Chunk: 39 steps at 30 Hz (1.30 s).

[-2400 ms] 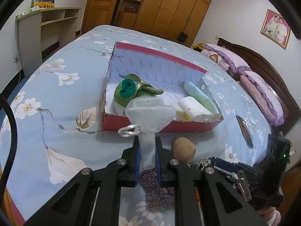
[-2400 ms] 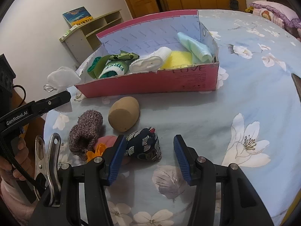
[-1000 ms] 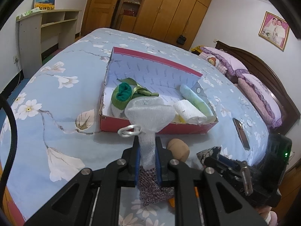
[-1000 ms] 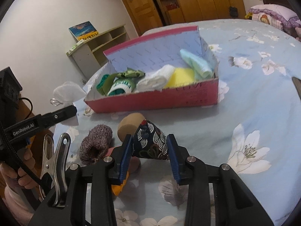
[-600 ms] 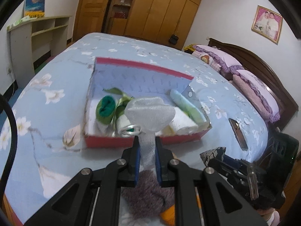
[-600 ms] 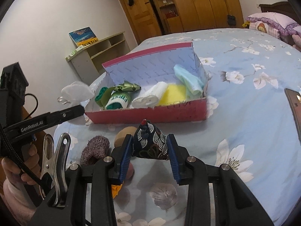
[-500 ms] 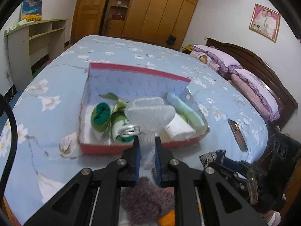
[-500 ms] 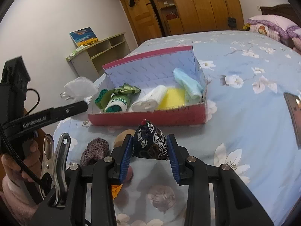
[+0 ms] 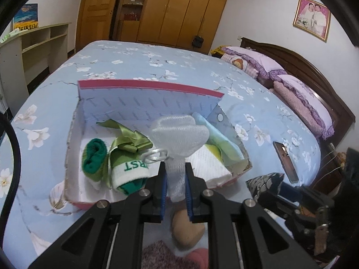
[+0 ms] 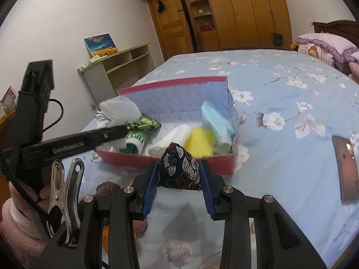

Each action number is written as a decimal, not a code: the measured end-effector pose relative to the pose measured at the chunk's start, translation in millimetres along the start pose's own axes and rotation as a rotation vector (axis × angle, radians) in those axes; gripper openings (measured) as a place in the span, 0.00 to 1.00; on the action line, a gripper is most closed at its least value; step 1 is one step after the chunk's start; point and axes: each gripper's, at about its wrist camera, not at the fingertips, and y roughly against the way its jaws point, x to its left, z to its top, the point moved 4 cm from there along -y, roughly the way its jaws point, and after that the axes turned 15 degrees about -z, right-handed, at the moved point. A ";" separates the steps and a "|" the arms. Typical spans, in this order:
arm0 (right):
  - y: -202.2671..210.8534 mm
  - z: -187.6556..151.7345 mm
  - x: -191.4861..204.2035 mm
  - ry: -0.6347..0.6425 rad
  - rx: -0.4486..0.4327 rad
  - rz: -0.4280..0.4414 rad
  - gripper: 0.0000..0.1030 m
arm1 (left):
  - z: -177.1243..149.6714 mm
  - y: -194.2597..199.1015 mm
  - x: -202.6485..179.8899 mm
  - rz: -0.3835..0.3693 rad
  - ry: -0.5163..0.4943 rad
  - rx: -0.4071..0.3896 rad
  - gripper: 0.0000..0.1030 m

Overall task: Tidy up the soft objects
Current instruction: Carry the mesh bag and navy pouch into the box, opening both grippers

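Note:
A pink box (image 9: pixel 148 85) with a white lining sits on the bed and holds green socks (image 9: pixel 94 154), a green ribbon, a white roll, a yellow sponge and a light blue cloth. My left gripper (image 9: pixel 176 187) is shut on a white mesh pouch (image 9: pixel 179 134) with a metal ring and holds it over the box's near edge. My right gripper (image 10: pixel 177 183) is shut on a dark patterned pouch (image 10: pixel 179 168), held above the bed just in front of the box (image 10: pixel 175 85).
A tan round object (image 9: pixel 186 228), a purple knit piece (image 9: pixel 157 255) and a pinkish object lie on the bed below the left gripper. A phone (image 10: pixel 345 165) lies on the bed at the right. Pillows and a headboard are far right, a shelf far left.
Both grippers have moved forward and up toward the box. The white pouch now hangs over the box's near edge, and the dark pouch, picked up earlier, is closer to the box front.

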 end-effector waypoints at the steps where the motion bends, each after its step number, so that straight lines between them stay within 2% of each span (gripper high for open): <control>1: -1.0 2.4 -0.3 0.002 -0.004 -0.003 0.36 | -0.1 -5.1 1.0 0.006 -0.002 0.004 0.13; 14: -14.1 24.3 -1.5 -0.015 -0.036 -0.011 0.37 | -10.0 -37.2 11.8 0.041 0.027 0.037 0.14; 21: -27.5 34.1 1.7 -0.020 -0.036 -0.011 0.37 | -13.2 -42.6 11.3 0.071 0.008 0.050 0.38; 30: -47.2 43.8 1.0 -0.038 -0.025 -0.018 0.37 | -14.2 -37.2 12.1 0.085 0.014 0.036 0.47; 39: -67.5 53.4 6.6 -0.041 -0.029 -0.031 0.36 | -16.8 -32.7 16.8 0.083 0.046 0.028 0.48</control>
